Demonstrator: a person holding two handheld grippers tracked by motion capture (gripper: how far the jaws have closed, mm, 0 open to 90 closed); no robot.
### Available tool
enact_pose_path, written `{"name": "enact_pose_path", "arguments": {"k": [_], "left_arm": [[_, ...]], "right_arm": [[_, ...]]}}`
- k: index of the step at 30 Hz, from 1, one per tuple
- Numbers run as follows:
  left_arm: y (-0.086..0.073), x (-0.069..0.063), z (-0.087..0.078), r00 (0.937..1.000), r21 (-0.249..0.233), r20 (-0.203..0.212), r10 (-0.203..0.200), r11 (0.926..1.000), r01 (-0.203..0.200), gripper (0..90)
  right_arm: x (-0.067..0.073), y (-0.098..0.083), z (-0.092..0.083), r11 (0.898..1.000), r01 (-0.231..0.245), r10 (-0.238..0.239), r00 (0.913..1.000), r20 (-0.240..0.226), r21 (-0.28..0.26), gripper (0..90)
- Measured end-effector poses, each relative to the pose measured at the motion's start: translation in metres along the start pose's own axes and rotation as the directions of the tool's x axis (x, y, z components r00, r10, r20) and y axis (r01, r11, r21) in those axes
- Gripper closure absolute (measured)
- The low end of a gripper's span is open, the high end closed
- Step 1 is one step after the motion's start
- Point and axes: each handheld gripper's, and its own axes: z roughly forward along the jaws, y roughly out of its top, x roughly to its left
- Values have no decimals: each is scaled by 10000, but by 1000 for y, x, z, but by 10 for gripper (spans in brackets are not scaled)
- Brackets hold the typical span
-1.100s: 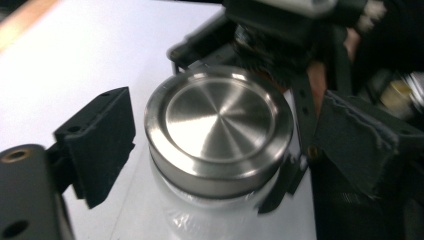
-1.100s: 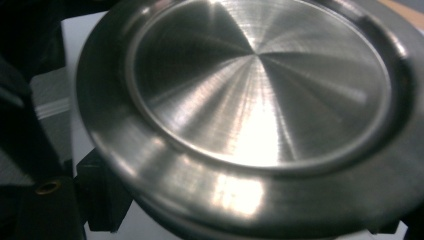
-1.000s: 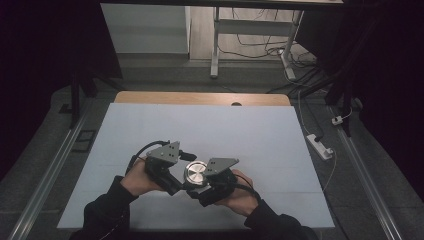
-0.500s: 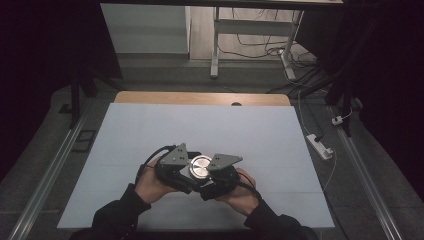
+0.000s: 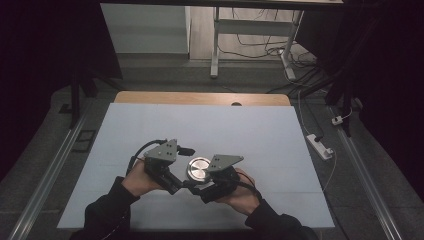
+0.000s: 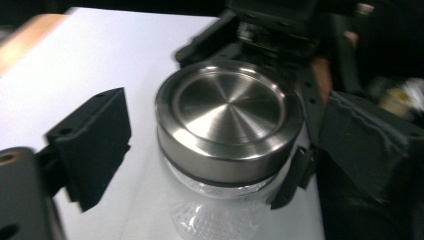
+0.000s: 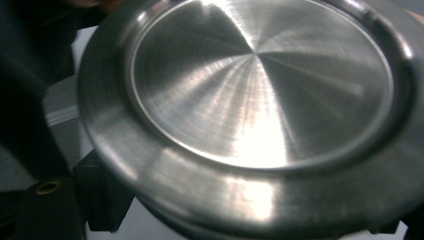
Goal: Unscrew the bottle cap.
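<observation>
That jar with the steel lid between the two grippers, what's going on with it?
A person works a glass jar with a steel lid on the white table. The right gripper is clamped on the jar and holds it upright. The left gripper has its jaws standing either side of the lid, clear of it; they have just been opening. The lid sits on the jar; whether it has been loosened cannot be told.

I can read no text, label, brand, number or sign here. The steel lid (image 6: 229, 107) of the glass jar (image 6: 220, 210) between my tools is plain brushed metal, and the white table (image 5: 200, 125) carries no print.
</observation>
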Motion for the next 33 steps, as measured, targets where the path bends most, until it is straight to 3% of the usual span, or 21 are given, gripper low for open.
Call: {"name": "enact_pose_path", "arguments": {"k": [2,4,5,8,11,12,13,15,16,17,18,20,21,24,26,30,33], "left_arm": [[-1,-1,0,9999,32,13,149,9999,-149,125],[-4,-1,5,9986,202,378,356,9991,-364,171],[-5,-2,6,9980,208,370,511,9984,-518,192],[-4,-6,9,9982,294,-109,585,9979,-582,193],[-1,-9,15,9960,351,-858,253,9991,-224,194],[0,-11,18,9926,301,-1211,24,9995,12,194],[2,-13,23,9845,301,-1737,-249,9991,306,194],[5,-19,31,9633,335,-2604,-645,9966,758,193],[8,-21,35,9542,424,-2918,-659,9957,818,192],[10,-23,36,9499,554,-3071,-582,9953,789,192],[12,-23,35,9525,548,-2998,-528,9959,724,190],[13,-19,26,9715,113,-2236,-789,9964,835,158],[14,-16,20,9777,-73,-1887,-925,9957,927,134],[13,-10,5,9850,-600,-1313,-1118,9927,1047,85],[11,-6,-6,9924,-750,-726,-992,9928,937,78],[4,1,-12,9983,-593,-75,-577,9966,571,101],[-1,5,-10,9980,-643,456,-448,9968,476,134]], "right_arm": [[4,0,2,9997,223,-222,9995,-218,34,147],[7,1,3,9992,391,-388,9987,-323,80,147],[9,1,4,9991,407,-404,9985,-357,87,147],[10,1,4,9990,437,-434,9988,-246,123,147],[6,1,3,9998,162,-164,9998,121,148,147],[4,0,3,9998,76,-80,9996,267,156,147],[3,0,2,9999,-58,51,9990,437,157,147],[-2,-1,2,9991,-360,335,9946,981,237,147],[-4,-3,2,9984,-521,494,9929,1081,226,147],[-7,-4,2,9974,-696,672,9920,1069,189,147],[-8,-4,1,9971,-746,726,9920,1037,148,147],[-7,-3,-1,9976,-687,675,9926,1012,85,147],[-6,-2,-2,9979,-648,645,9933,958,-2,147],[-5,0,-4,9979,-608,623,9954,731,-227,147],[-4,0,-5,9979,-588,605,9960,663,-267,147],[-3,0,-3,9989,-392,396,9991,152,-270,147],[3,1,-1,9995,-21,5,9988,-490,-328,147]]}}
